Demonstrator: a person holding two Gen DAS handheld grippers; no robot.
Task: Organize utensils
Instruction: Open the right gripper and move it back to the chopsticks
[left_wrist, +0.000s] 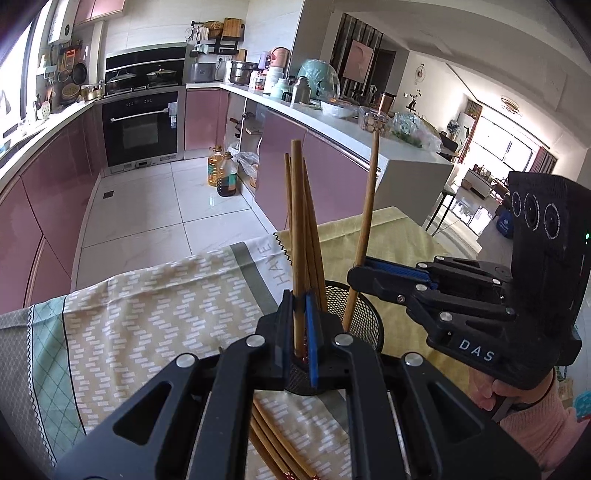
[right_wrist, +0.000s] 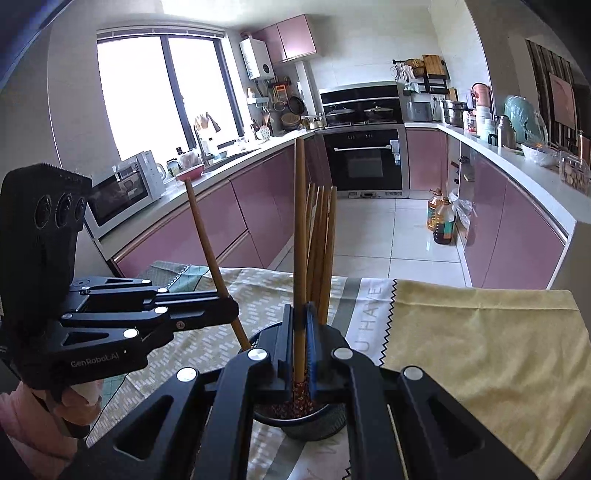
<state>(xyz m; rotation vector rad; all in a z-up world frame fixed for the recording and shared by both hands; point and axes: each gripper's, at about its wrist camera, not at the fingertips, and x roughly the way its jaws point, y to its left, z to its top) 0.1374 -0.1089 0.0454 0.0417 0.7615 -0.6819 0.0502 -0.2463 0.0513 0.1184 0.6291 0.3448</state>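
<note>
A black mesh holder (left_wrist: 364, 317) stands on the cloth-covered table and holds several wooden chopsticks (left_wrist: 314, 236) upright. My left gripper (left_wrist: 301, 332) is shut on one chopstick (left_wrist: 296, 221), upright over the holder. My right gripper (left_wrist: 356, 271) comes in from the right, shut on another chopstick (left_wrist: 369, 206) that leans into the holder. In the right wrist view, my right gripper (right_wrist: 301, 332) grips its chopstick (right_wrist: 300, 229) above the holder (right_wrist: 314, 424); the left gripper (right_wrist: 231, 308) holds a slanted chopstick (right_wrist: 207, 243). More chopsticks (left_wrist: 273, 443) lie on the cloth under my left gripper.
The table carries a patterned cloth (left_wrist: 147, 314) and a yellow cloth (right_wrist: 480, 350). Beyond its far edge are a tiled floor, pink cabinets (left_wrist: 55, 192), an oven (left_wrist: 140, 129), oil bottles (left_wrist: 221, 171) and a cluttered counter (left_wrist: 332, 110).
</note>
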